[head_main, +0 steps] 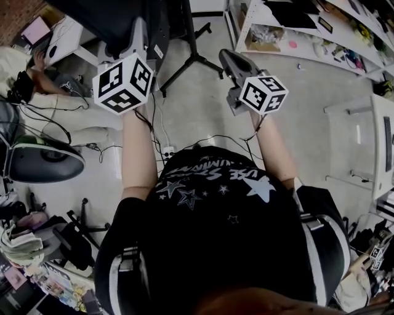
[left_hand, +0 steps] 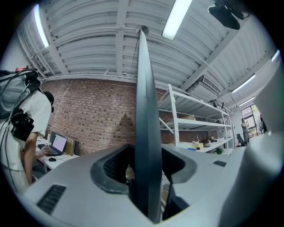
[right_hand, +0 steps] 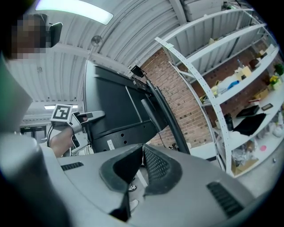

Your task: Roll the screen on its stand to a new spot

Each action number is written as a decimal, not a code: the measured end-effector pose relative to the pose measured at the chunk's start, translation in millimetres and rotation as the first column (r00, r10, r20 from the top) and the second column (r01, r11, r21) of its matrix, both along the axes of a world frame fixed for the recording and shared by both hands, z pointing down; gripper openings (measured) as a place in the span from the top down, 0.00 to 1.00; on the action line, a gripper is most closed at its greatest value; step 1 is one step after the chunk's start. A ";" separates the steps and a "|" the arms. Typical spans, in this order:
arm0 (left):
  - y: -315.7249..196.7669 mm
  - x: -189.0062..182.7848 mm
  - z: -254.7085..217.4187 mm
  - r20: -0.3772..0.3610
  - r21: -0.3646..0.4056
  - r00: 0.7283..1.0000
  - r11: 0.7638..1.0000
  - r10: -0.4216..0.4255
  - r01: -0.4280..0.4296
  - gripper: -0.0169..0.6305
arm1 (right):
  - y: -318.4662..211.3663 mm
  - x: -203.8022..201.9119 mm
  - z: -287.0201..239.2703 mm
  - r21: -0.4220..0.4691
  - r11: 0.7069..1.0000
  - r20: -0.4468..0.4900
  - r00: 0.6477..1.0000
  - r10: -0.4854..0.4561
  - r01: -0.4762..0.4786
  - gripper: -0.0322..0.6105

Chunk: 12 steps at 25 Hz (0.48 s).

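The screen (head_main: 111, 18) is a big dark panel on a black stand (head_main: 194, 58) with splayed legs. In the left gripper view its thin edge (left_hand: 144, 111) runs upright between the two pads. My left gripper (left_hand: 144, 177) is shut on that edge, and its marker cube (head_main: 123, 83) shows in the head view. My right gripper (head_main: 229, 58) hangs in the air to the right of the stand, shut with nothing in it. The right gripper view looks past its pads (right_hand: 155, 166) at the screen's back (right_hand: 120, 111) and the left gripper (right_hand: 77, 119) on its far edge.
White shelving (head_main: 295, 37) with boxes lines the far right. A person (head_main: 24, 80) sits at a desk on the left, next to an office chair (head_main: 43, 160). Cables and a power strip (head_main: 166, 151) lie on the floor by the stand. A white table (head_main: 381, 141) stands at right.
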<state>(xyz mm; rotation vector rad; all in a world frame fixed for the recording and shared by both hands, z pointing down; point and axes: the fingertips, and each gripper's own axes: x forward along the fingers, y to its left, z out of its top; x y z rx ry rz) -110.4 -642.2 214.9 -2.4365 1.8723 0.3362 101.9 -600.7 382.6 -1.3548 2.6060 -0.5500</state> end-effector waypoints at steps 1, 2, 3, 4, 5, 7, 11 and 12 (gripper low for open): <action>2.1 -0.7 0.5 -0.003 0.000 1.000 1.000 -0.006 0.006 0.63 | 3.2 2.2 1.5 -0.005 1.000 -0.001 1.000 -0.001 0.001 0.94; 4.7 -1.4 0.8 -0.004 0.002 1.000 1.000 -0.011 0.011 0.63 | 6.0 5.1 2.9 -0.010 1.000 -0.002 1.000 0.000 0.000 0.94; 7.8 -1.9 0.6 -0.003 0.004 1.000 1.000 -0.015 0.015 0.63 | 8.5 8.6 3.9 -0.013 1.000 -0.002 1.000 0.002 -0.002 0.94; 11.4 -1.7 -0.1 -0.001 0.007 1.000 1.000 -0.018 0.018 0.63 | 10.8 12.5 4.5 -0.016 1.000 -0.002 1.000 0.005 -0.005 0.94; 15.6 -0.9 -1.0 0.001 0.009 1.000 1.000 -0.019 0.019 0.63 | 13.4 16.4 5.0 -0.018 1.000 0.000 1.000 0.008 -0.008 0.94; 25.3 1.5 -2.4 0.005 0.013 1.000 1.000 -0.020 0.020 0.63 | 19.0 21.9 6.0 -0.023 1.000 0.005 1.000 0.011 -0.011 0.94; 49.9 3.4 -2.9 0.010 0.018 0.999 0.999 -0.032 0.032 0.63 | 33.1 24.2 9.6 -0.032 0.999 0.010 1.000 -0.003 0.003 0.94; 56.6 3.6 -3.0 0.012 0.020 0.999 0.999 -0.035 0.035 0.63 | 37.3 24.7 10.8 -0.034 0.999 0.011 1.000 -0.006 0.007 0.94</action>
